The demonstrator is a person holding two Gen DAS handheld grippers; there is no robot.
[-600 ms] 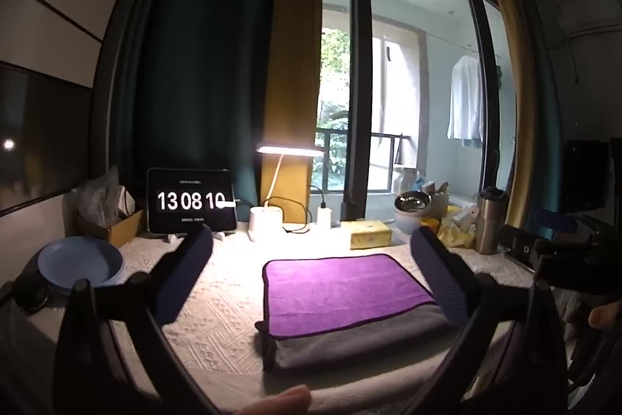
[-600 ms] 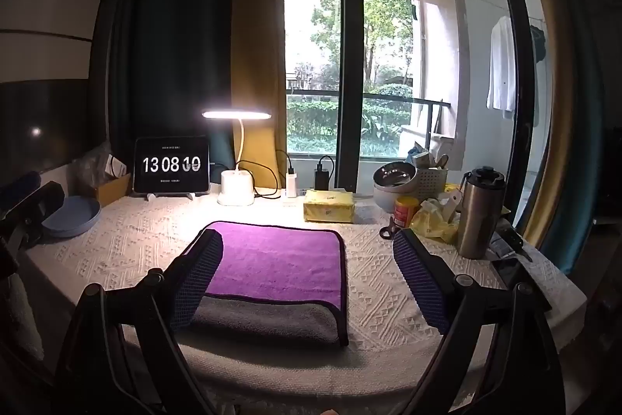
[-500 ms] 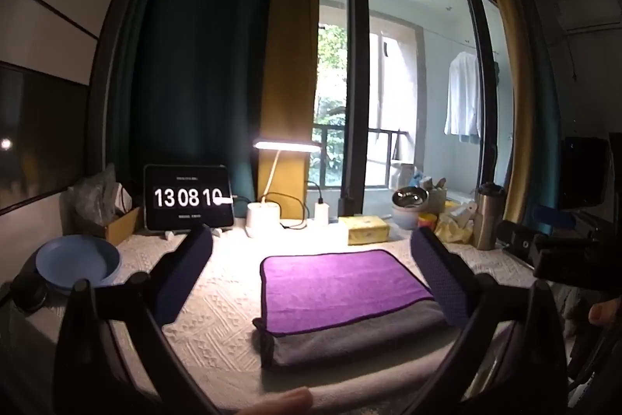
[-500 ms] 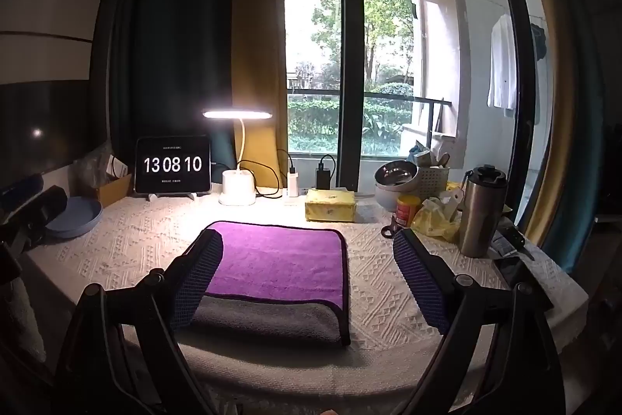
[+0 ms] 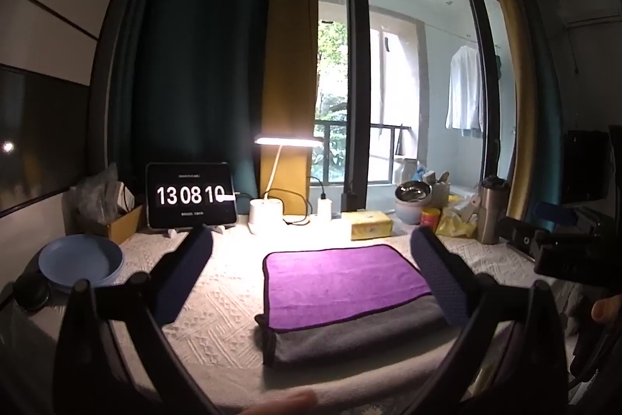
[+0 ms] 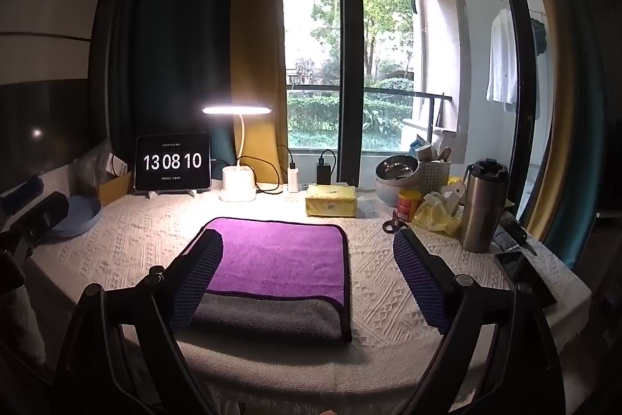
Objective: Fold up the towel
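Note:
A folded towel [image 5: 342, 282], purple on top with a grey layer showing along its near edge, lies flat on the white textured tablecloth [image 5: 217, 314]. It also shows in the right wrist view [image 6: 280, 259]. My left gripper [image 5: 311, 244] is open and empty, held back from the table's near edge, above the towel's level. My right gripper [image 6: 307, 244] is open and empty, also held back near the front edge. Neither gripper touches the towel.
Along the back stand a tablet clock [image 6: 173, 162], a lit desk lamp [image 6: 237, 142], a yellow tissue pack [image 6: 330, 200], bowls [image 6: 396, 170], a steel tumbler [image 6: 484, 205] and a yellow bag [image 6: 435, 216]. A blue plate [image 5: 79, 261] sits at the left. A phone [image 6: 525, 275] lies at the right edge.
Both grippers have drifted slightly back and up from the table. The towel has not moved.

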